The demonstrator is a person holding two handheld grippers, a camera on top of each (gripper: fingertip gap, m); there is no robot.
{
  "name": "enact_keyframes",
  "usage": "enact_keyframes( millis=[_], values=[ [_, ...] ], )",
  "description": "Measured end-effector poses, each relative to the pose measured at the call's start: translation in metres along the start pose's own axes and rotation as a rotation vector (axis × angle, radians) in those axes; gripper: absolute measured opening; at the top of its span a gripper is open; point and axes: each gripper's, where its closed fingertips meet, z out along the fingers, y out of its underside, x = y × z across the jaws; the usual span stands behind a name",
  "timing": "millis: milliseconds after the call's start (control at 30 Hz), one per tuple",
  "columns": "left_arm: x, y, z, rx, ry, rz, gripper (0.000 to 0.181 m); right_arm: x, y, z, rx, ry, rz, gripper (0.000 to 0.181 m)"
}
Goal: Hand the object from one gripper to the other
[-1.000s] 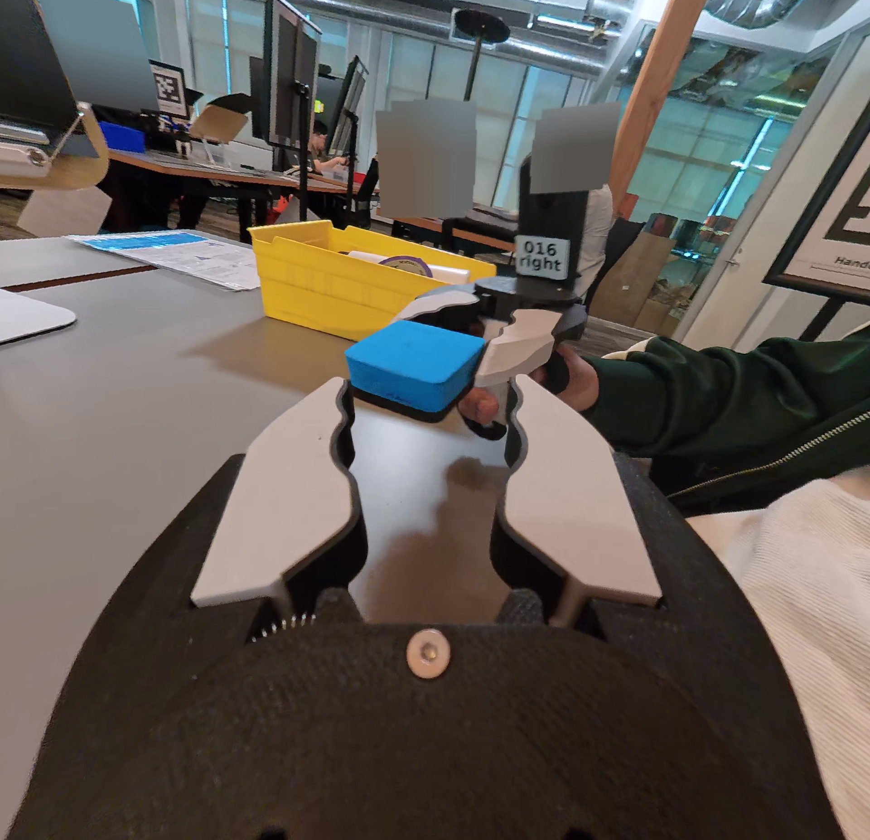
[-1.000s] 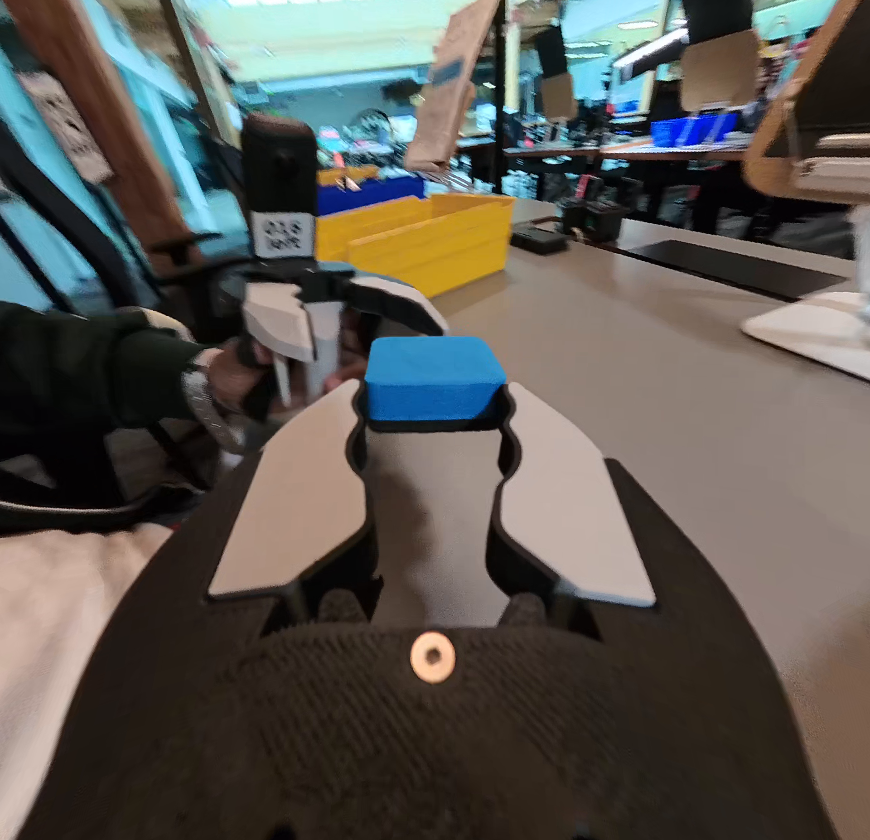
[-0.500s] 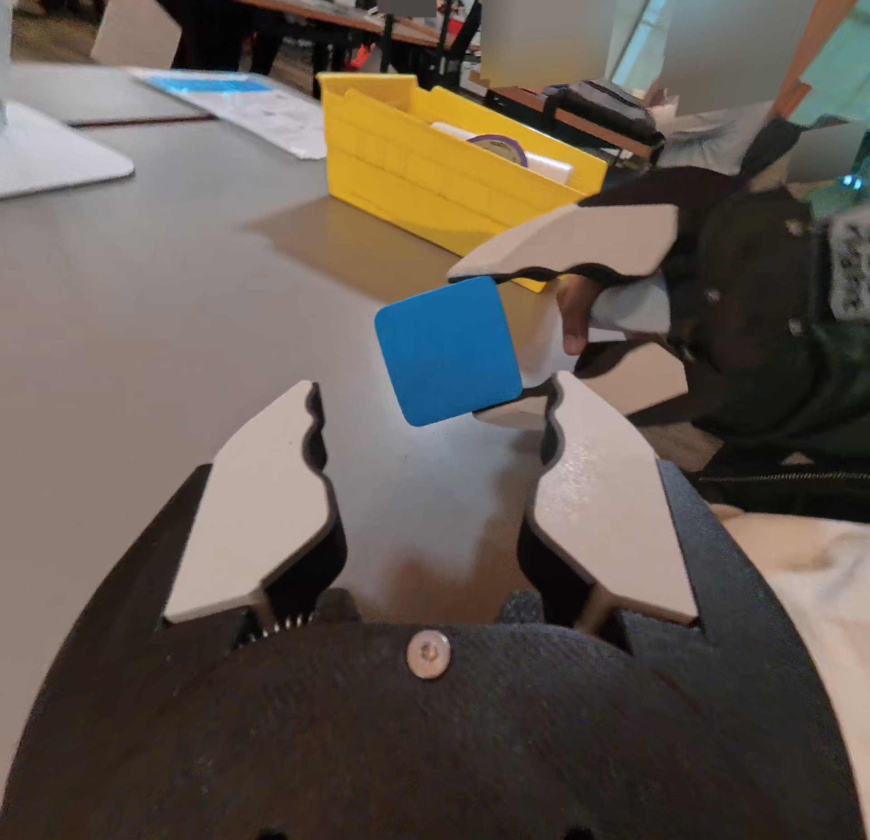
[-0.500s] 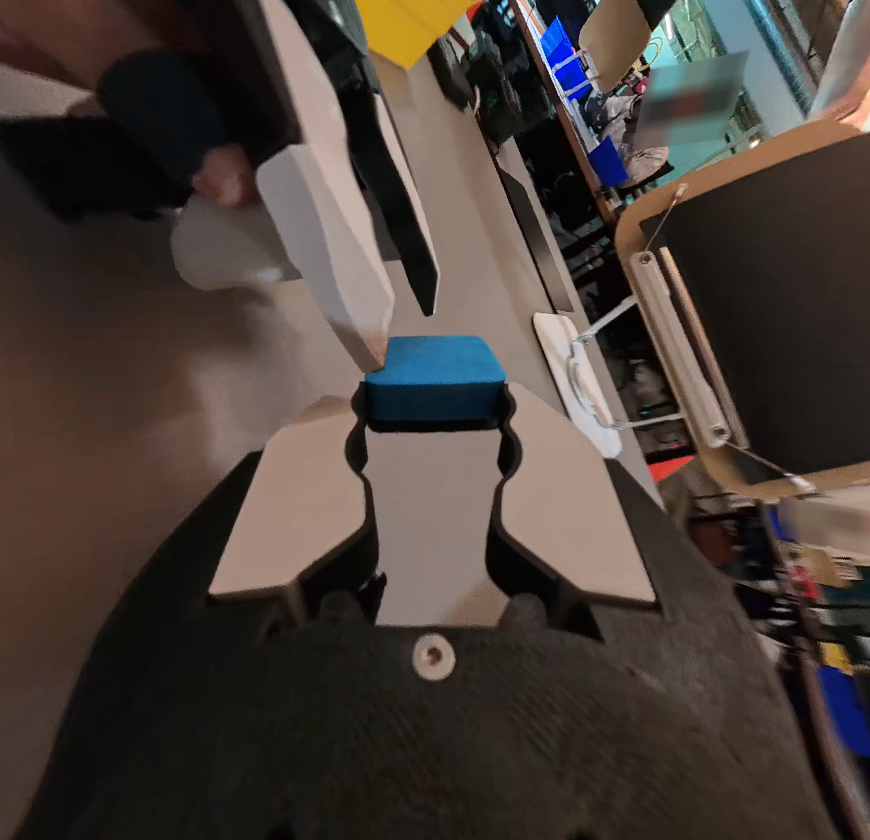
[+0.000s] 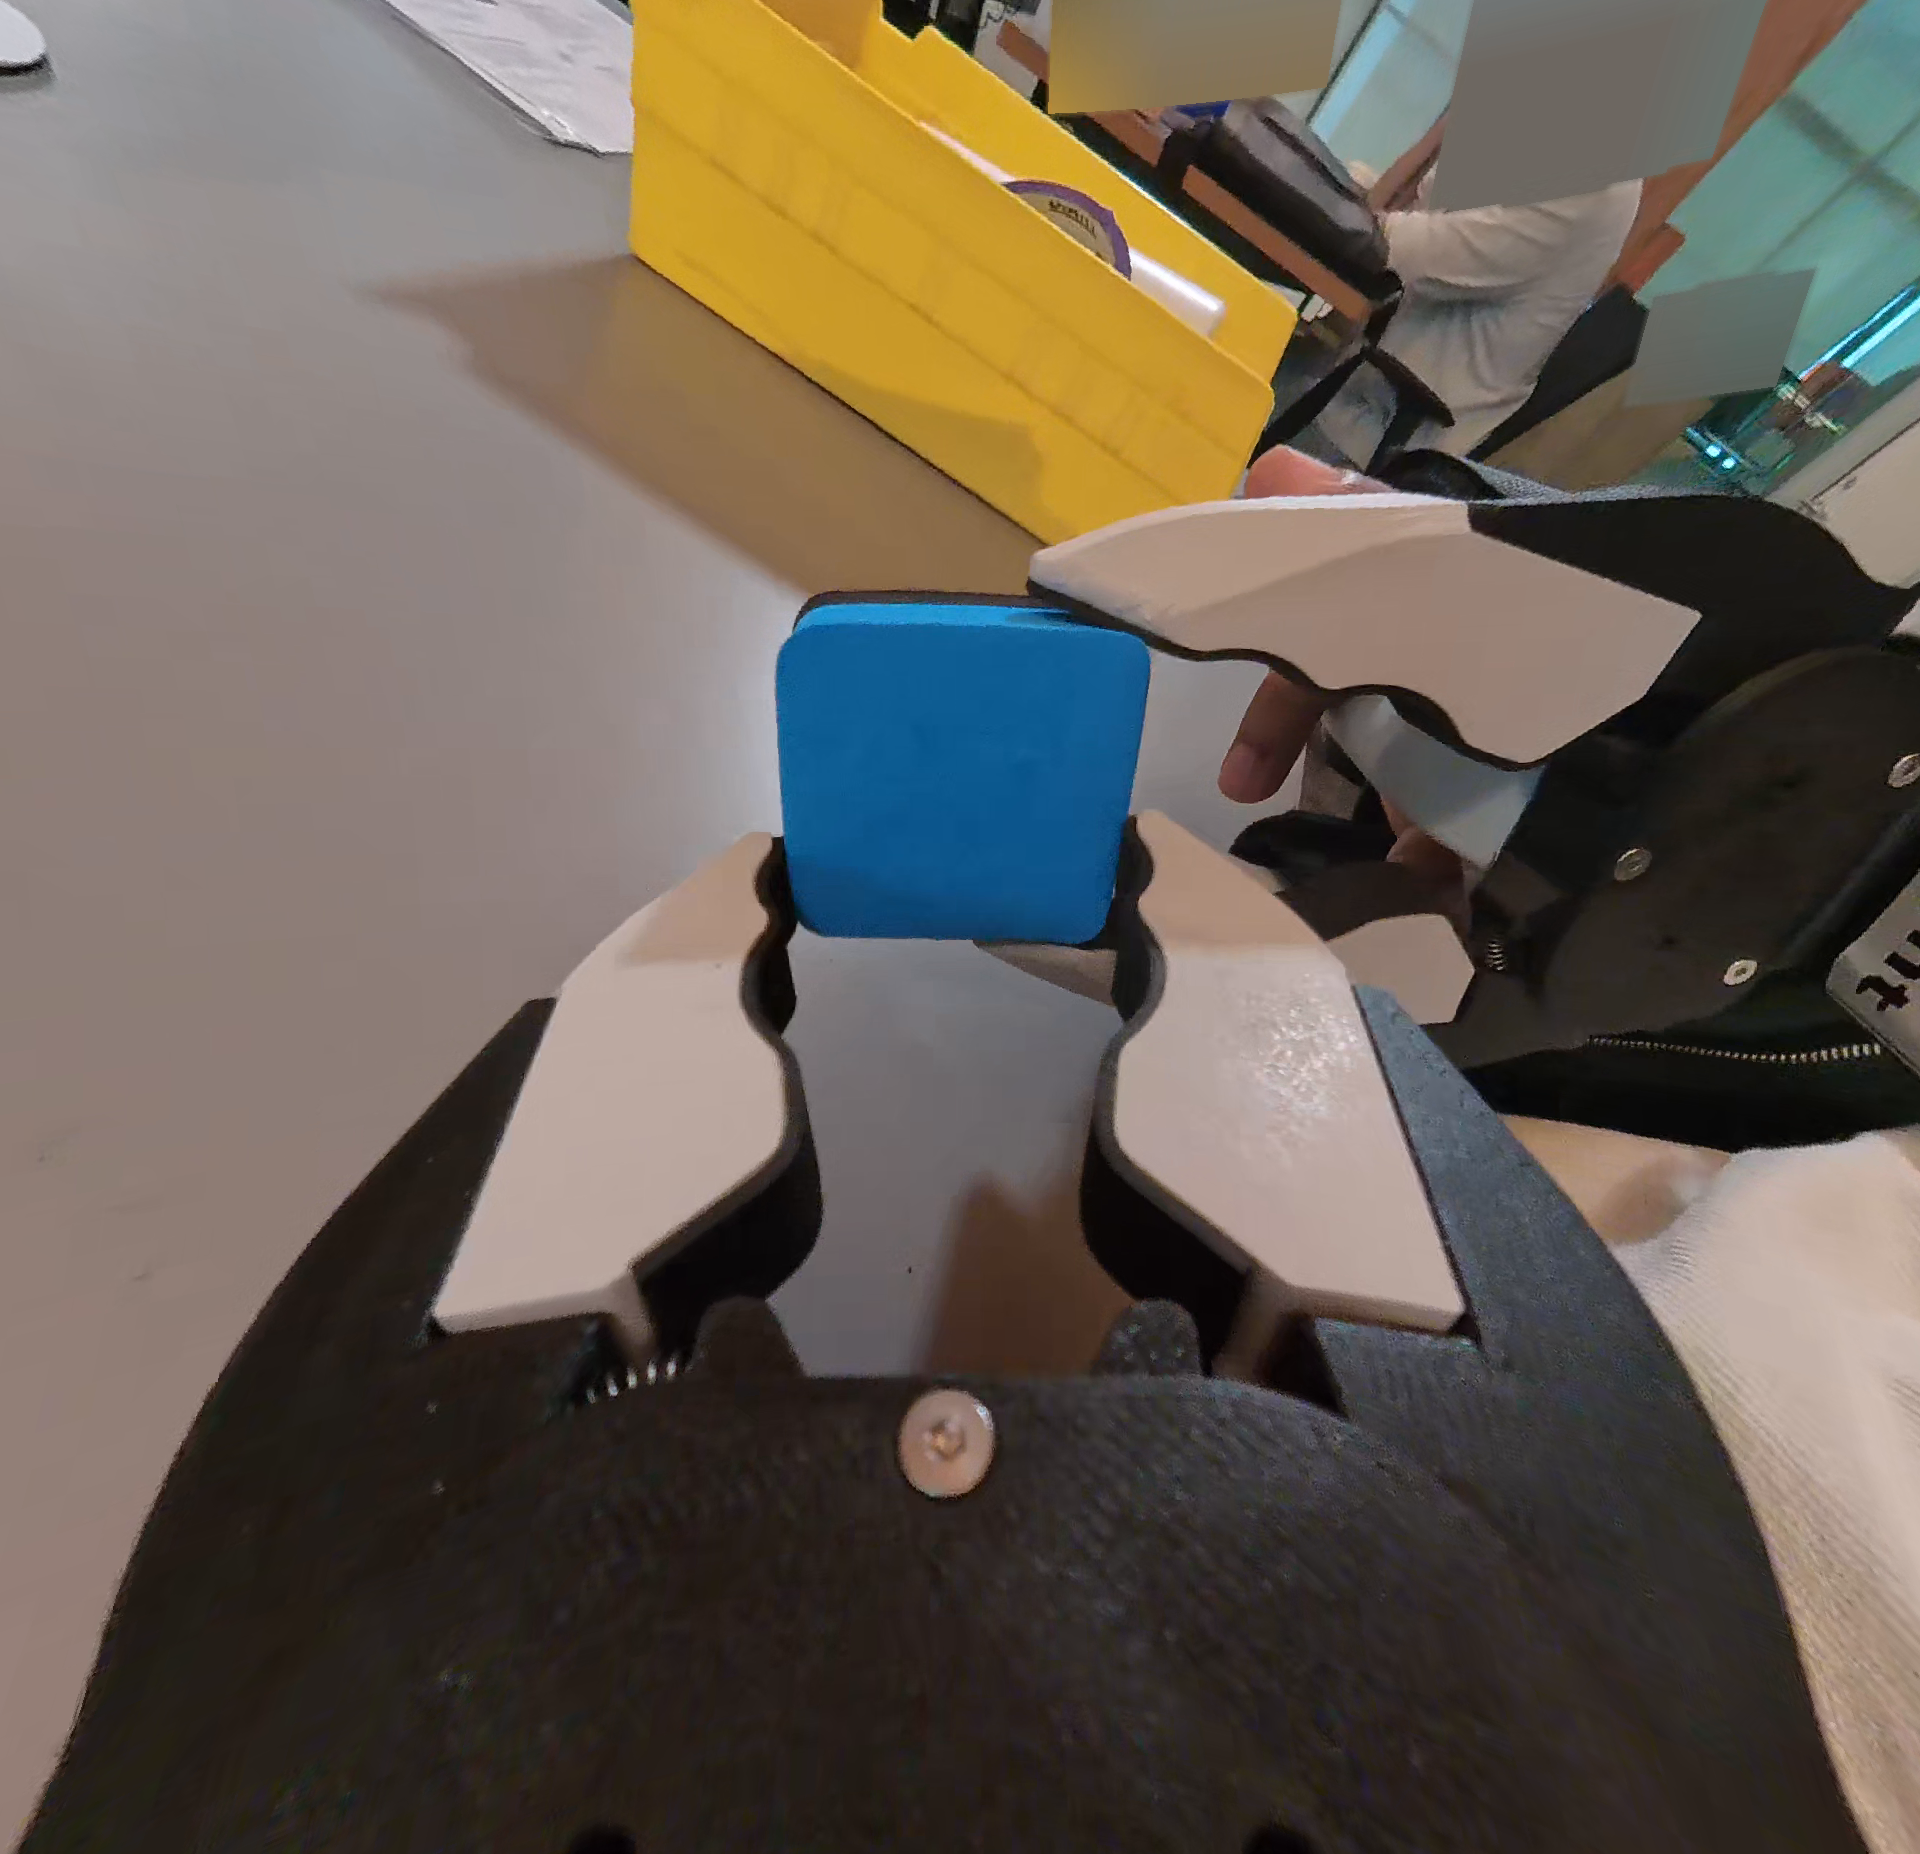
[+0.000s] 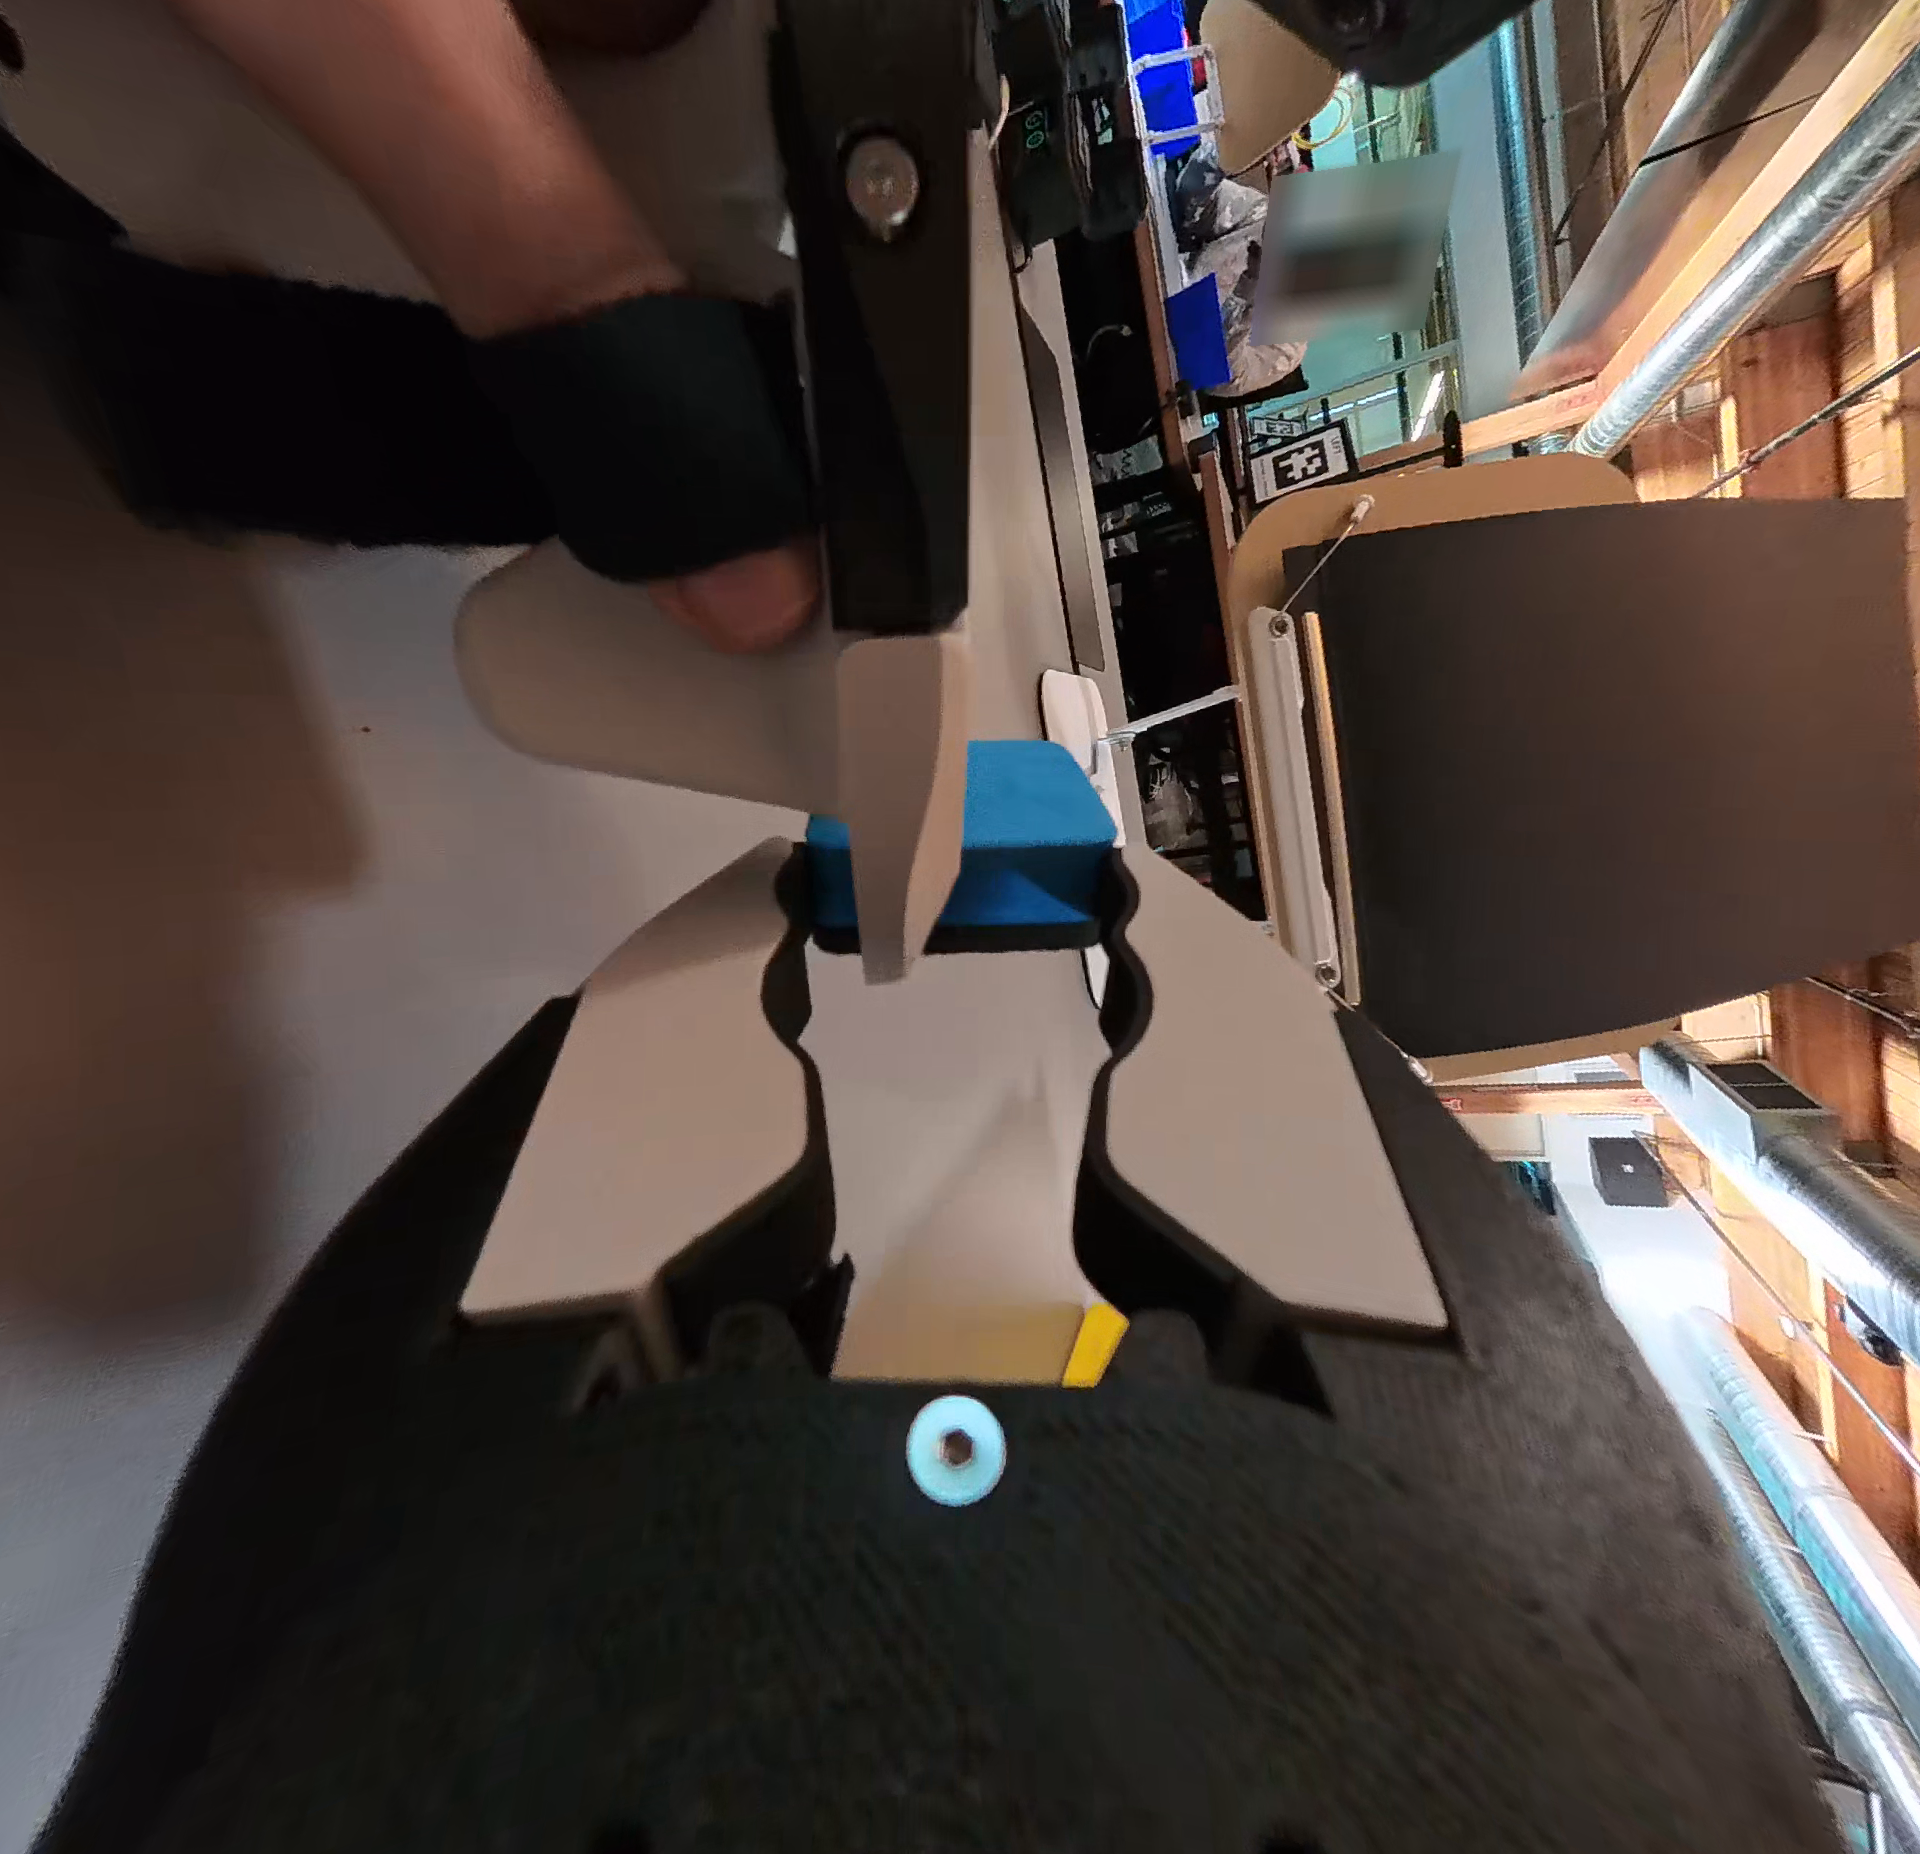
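Grey table with yellow bin, glass walls behind, exposed ceiling ducts overhead.

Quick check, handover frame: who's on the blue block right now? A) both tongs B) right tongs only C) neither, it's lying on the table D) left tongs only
A: the blue block sits between the left tongs at its lower edge, while the right tongs pinch it across its thickness, one fingertip on its top edge and one under it.
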Motion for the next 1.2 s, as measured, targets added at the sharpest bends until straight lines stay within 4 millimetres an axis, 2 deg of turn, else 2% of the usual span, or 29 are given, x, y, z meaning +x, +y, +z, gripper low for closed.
enact_keyframes(
  millis=[167, 233, 300, 400, 467, 533, 600, 700, 800, 867, 1000, 1200],
  values=[
    [0.001, -0.002, -0.001, 0.01, 0.014, -0.003, 0.062, 0.004, -0.001, -0.001, 0.022, 0.016, 0.038, 0.057],
    [-0.001, -0.007, -0.004, 0.043, 0.017, -0.01, 0.062, 0.009, 0.002, 0.001, 0.03, 0.043, 0.055, 0.084],
    [0.0, -0.018, -0.011, 0.112, 0.051, -0.016, 0.061, 0.014, 0.007, 0.002, 0.039, 0.043, 0.121, 0.103],
    [0.0, -0.034, -0.023, 0.229, 0.126, -0.029, 0.06, 0.018, 0.011, 0.004, 0.116, -0.037, 0.375, 0.117],
    [0.003, -0.039, -0.029, 0.271, 0.202, -0.054, 0.06, 0.021, 0.008, 0.003, 0.244, -0.132, 0.6, 0.121],
    [0.005, -0.041, -0.031, 0.29, 0.251, -0.077, 0.06, 0.031, 0.01, -0.002, 0.374, -0.209, 0.807, 0.118],
    [0.008, -0.039, -0.029, 0.282, 0.291, -0.095, 0.06, 0.04, 0.02, -0.003, 0.427, -0.273, 1.028, 0.109],
    [0.017, -0.034, -0.024, 0.249, 0.33, -0.083, 0.06, 0.056, 0.024, -0.015, 0.588, -0.407, 1.377, 0.081],
    [0.03, -0.029, -0.019, 0.213, 0.378, -0.039, 0.06, 0.062, 0.02, -0.024, 0.717, -0.565, 1.606, 0.078],
    [0.037, -0.026, -0.017, 0.194, 0.401, -0.019, 0.06, 0.059, 0.014, -0.025, 0.736, -0.622, 1.618, 0.078],
    [0.047, -0.022, -0.016, 0.171, 0.45, -0.003, 0.06, 0.043, -0.008, -0.029, 0.735, -0.71, 1.508, 0.079],
    [0.052, -0.017, -0.013, 0.14, 0.465, -0.001, 0.06, 0.029, -0.02, -0.031, 0.7, -0.739, 1.406, 0.062]
  ],
)
